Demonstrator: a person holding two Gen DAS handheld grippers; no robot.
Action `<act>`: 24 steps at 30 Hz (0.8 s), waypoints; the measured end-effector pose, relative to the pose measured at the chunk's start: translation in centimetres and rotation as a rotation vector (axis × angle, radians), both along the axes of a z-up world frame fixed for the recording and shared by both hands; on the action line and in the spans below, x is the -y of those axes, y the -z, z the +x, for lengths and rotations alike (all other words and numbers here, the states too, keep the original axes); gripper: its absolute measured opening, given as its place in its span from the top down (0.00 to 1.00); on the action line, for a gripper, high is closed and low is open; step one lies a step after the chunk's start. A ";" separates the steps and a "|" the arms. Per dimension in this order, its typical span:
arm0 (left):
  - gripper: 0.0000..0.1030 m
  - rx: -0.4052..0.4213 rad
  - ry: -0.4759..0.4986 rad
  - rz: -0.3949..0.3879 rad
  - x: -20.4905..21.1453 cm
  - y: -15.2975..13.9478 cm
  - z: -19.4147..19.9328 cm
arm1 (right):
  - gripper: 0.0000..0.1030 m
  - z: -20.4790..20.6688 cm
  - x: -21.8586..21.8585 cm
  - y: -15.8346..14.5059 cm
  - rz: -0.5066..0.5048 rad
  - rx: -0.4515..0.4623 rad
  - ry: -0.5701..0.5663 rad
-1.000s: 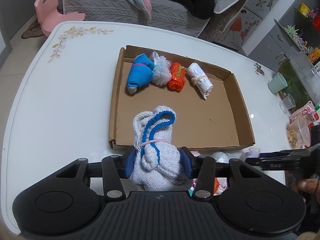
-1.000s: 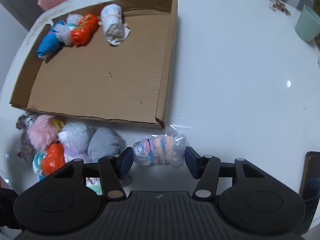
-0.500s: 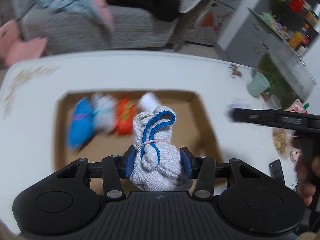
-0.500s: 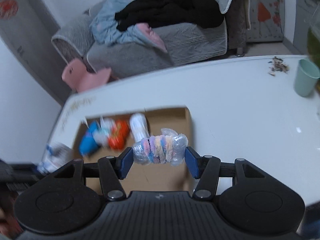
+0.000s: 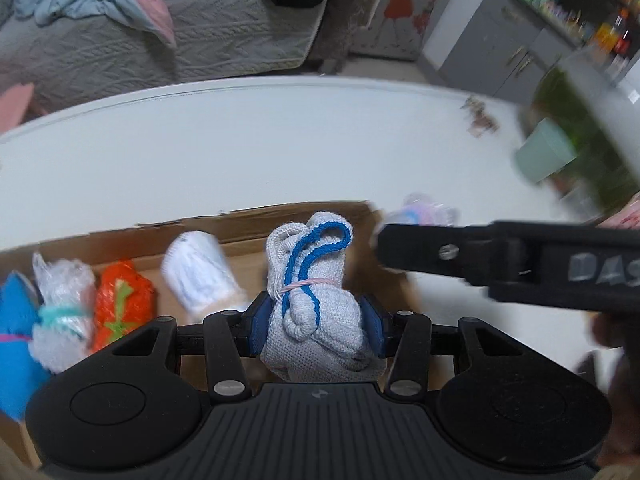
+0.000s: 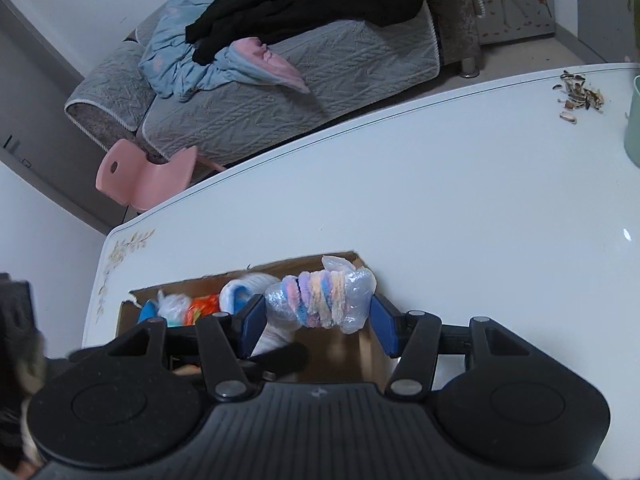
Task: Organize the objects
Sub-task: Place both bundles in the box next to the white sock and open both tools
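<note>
Left gripper [image 5: 316, 324] clamped on grey sock [image 5: 316, 300], right gripper [image 6: 318, 324] clamped on pastel bundle [image 6: 320, 298]; both carried over box [image 5: 248, 220], probably to extend row at 9 o'clock.

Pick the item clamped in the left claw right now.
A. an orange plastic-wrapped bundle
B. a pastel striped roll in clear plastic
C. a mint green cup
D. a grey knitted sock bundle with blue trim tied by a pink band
D: the left claw has its blue pads pressed against both sides of the grey knitted sock bundle with blue trim, tied by a pink band.
</note>
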State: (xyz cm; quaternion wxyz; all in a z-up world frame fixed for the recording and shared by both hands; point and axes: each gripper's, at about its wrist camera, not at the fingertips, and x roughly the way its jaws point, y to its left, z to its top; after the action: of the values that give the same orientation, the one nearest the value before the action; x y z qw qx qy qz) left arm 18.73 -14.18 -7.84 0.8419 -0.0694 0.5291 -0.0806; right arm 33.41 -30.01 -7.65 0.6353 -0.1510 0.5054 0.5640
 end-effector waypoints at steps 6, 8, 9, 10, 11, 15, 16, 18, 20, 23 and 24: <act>0.47 -0.012 -0.010 0.074 -1.5 1.2 0.4 | 0.49 -0.9 -0.8 0.9 -0.030 0.004 -0.029; 0.47 -0.004 -0.002 0.090 -1.5 1.3 0.5 | 0.49 -0.9 -1.2 1.0 -0.034 -0.002 -0.033; 0.47 -0.003 0.002 0.096 -1.2 1.4 0.5 | 0.49 -1.1 -1.4 1.2 -0.037 -0.004 -0.035; 0.47 -0.001 0.002 0.096 -1.2 1.4 0.4 | 0.49 -1.3 -1.5 1.3 -0.041 -0.006 -0.035; 0.47 0.001 0.001 0.096 -1.1 1.4 0.4 | 0.49 -1.3 -1.7 1.4 -0.050 -0.005 -0.035; 0.47 0.001 0.002 0.096 -1.1 1.3 0.4 | 0.48 -1.6 -2.0 1.9 -0.068 0.001 -0.037; 0.46 0.001 0.001 0.096 -1.2 1.3 0.4 | 0.48 -1.6 -2.0 2.0 -0.069 0.004 -0.031; 0.44 -0.001 -0.006 0.093 -1.3 1.4 0.5 | 0.47 -1.6 -2.1 2.2 -0.075 0.005 -0.027; 0.45 -0.001 -0.005 0.093 -1.1 1.5 0.7 | 0.47 -1.4 -2.2 2.5 -0.078 -0.003 -0.027; 0.35 0.000 0.004 0.072 -0.8 1.4 0.7 | 0.46 -1.3 -2.2 2.8 -0.080 -0.010 -0.021; 0.32 0.004 0.012 0.068 -0.7 1.3 0.6 | 0.43 -1.2 -2.1 2.8 -0.078 -0.017 -0.021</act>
State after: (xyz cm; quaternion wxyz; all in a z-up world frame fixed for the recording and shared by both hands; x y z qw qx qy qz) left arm 19.35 -13.50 -9.11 0.8444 -0.0375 0.5301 -0.0676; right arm 32.20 -27.89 -10.41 0.6189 -0.1761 0.5307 0.5517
